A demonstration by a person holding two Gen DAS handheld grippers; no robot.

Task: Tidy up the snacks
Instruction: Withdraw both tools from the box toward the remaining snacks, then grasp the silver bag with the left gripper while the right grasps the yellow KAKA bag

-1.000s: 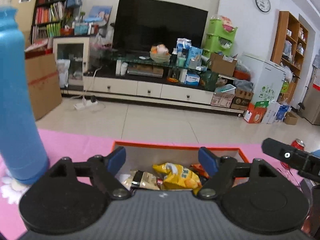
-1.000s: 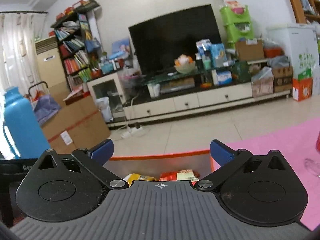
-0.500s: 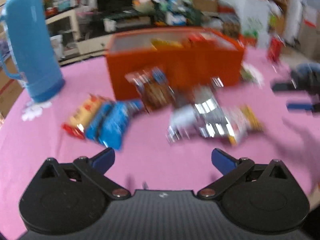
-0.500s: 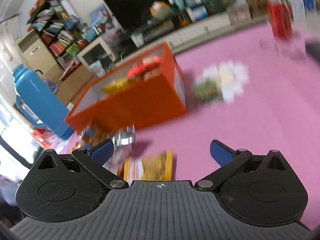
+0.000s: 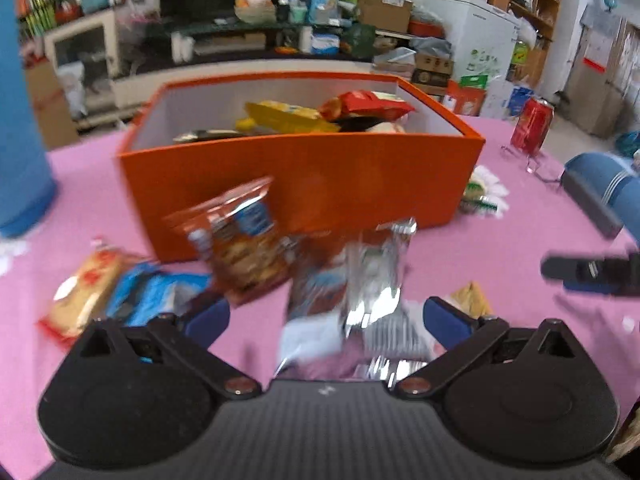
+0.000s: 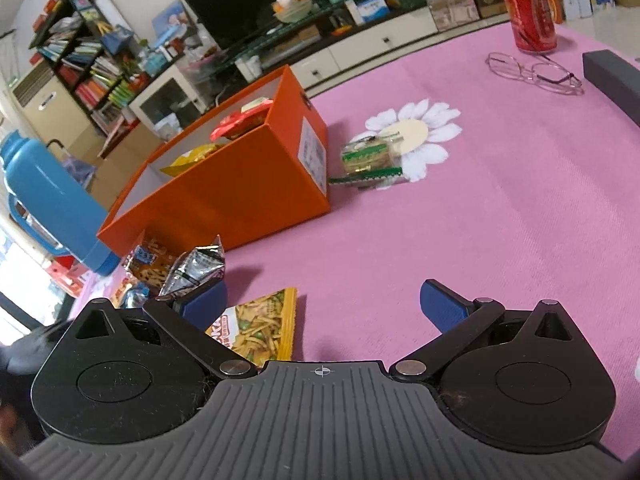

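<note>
Before the orange box (image 5: 304, 184), silver packet (image 5: 372, 280) between released left gripper (image 5: 326, 316), right gripper (image 6: 322, 300) released over bare pink cloth (image 6: 500, 220).

My orange box (image 5: 304, 184) sits open on the bench, holding several snack bags. More packets lie loose before it: a silver packet (image 5: 372, 288), a yellow one (image 6: 264, 328).
</note>
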